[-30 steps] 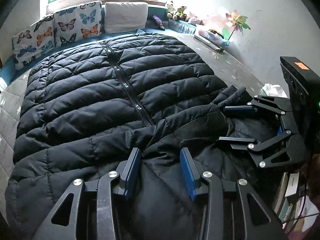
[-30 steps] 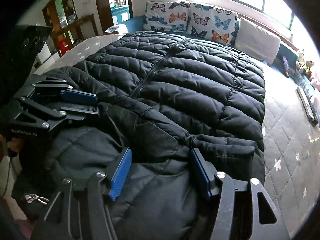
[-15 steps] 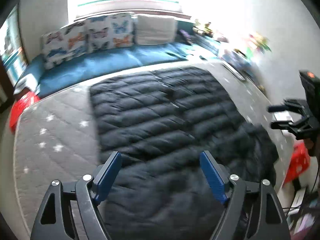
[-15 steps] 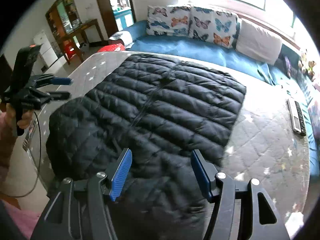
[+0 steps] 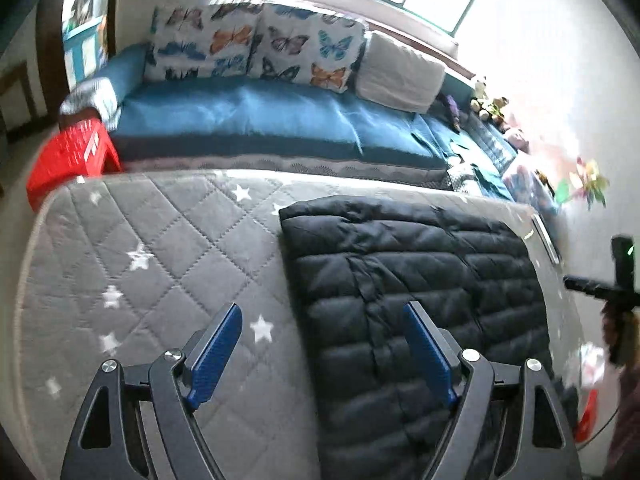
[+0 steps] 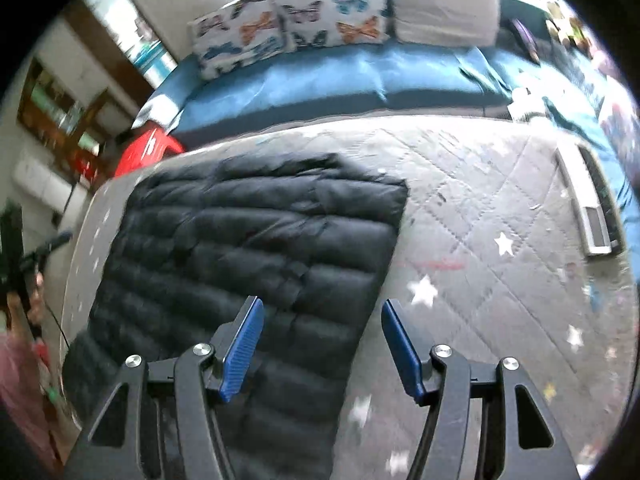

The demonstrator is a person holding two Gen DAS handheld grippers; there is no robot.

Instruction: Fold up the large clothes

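A black quilted puffer jacket [image 5: 420,280] lies flat on the grey star-patterned mattress [image 5: 160,260], zip side up. In the left wrist view my left gripper [image 5: 322,308] hovers open above the jacket's left edge, with nothing between its blue pads [image 5: 216,352]. The right wrist view shows the jacket [image 6: 248,240] from the other side. My right gripper [image 6: 322,304] hangs open over its right edge, holding nothing. The right gripper [image 5: 592,286] also shows at the far right of the left wrist view.
Beyond the mattress runs a blue bench with butterfly cushions [image 5: 260,52] and a white cushion [image 5: 400,76]. A red plastic stool [image 5: 72,156] stands at the mattress's far left corner. A long flat grey device [image 6: 592,208] lies along the right edge. Soft toys and a pinwheel [image 5: 584,184] sit at the back right.
Both grippers have risen off the jacket and swung apart, left toward its left edge, right toward its right edge. The left jaws have spread wider. The jacket now looks smaller and farther below.
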